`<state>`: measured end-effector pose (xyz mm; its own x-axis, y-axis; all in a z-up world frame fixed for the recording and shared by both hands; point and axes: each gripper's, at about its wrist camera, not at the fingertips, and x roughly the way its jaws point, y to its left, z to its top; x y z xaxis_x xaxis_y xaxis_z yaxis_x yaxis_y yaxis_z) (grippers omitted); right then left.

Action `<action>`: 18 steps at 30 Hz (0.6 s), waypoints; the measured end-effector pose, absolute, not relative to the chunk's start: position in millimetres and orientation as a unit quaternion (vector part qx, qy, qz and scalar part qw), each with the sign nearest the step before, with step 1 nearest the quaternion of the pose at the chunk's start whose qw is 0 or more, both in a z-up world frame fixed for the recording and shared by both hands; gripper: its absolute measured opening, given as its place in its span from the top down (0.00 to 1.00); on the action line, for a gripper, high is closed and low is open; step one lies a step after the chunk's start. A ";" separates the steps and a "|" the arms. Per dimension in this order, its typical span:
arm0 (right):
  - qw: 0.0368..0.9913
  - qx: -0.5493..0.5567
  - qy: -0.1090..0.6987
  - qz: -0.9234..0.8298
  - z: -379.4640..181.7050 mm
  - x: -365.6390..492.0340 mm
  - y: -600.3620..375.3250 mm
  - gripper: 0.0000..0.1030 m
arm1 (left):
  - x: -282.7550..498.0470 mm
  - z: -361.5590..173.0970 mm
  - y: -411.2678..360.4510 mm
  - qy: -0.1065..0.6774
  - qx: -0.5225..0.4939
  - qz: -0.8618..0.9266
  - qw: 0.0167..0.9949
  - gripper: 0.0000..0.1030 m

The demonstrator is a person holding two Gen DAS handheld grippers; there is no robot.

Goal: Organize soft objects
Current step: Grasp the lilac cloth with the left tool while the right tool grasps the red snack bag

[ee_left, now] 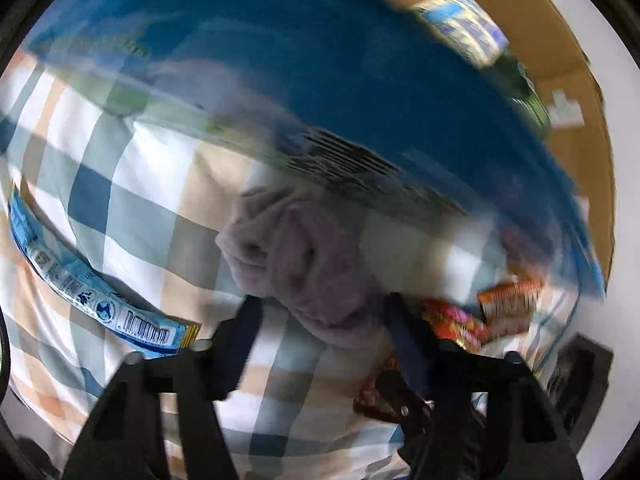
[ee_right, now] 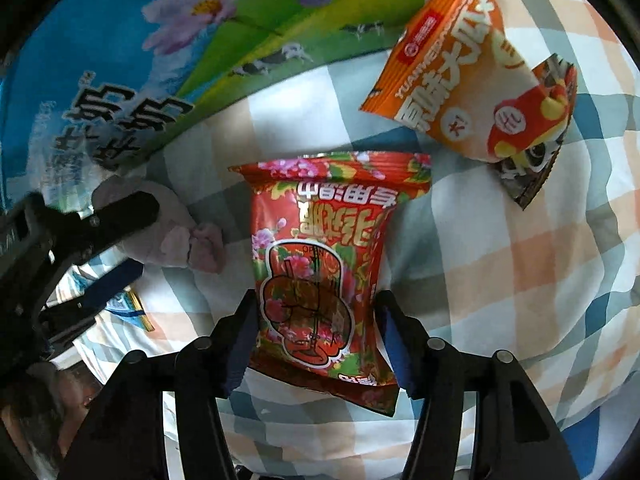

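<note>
A pale pink plush thing lies on the checked bedding, blurred in the left wrist view. My left gripper points down over it, jaws against both its sides. The right wrist view has the same gripper at the left edge, straddling the pink plush thing. My right gripper is shut on a red flowered snack bag, its blue pads pressing the bag's two edges. The red bag also shows at the lower right of the left wrist view.
An orange snack bag lies beyond the red one on the checked bedding. A big blue carton printed with flowers and cows stands along the far left. A light blue wrapper with a barcode lies left. A cardboard box stands behind.
</note>
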<state>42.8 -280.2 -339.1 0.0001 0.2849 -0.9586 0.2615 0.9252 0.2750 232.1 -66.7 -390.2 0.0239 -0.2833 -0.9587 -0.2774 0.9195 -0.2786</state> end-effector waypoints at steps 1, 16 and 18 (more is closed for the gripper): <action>0.679 0.188 0.710 0.007 -341.1 40.0 -281.0 0.42 | 230.4 -386.5 -69.2 0.698 -0.192 -0.007 0.690 0.55; 0.677 0.195 0.709 0.020 -376.9 -9.0 -298.1 0.43 | 230.2 -397.9 -62.6 0.674 -0.287 -0.007 0.680 0.48; 0.677 0.198 0.709 0.018 -382.3 -11.8 -300.7 0.43 | 228.9 -396.0 -66.5 0.660 -0.271 0.000 0.701 0.54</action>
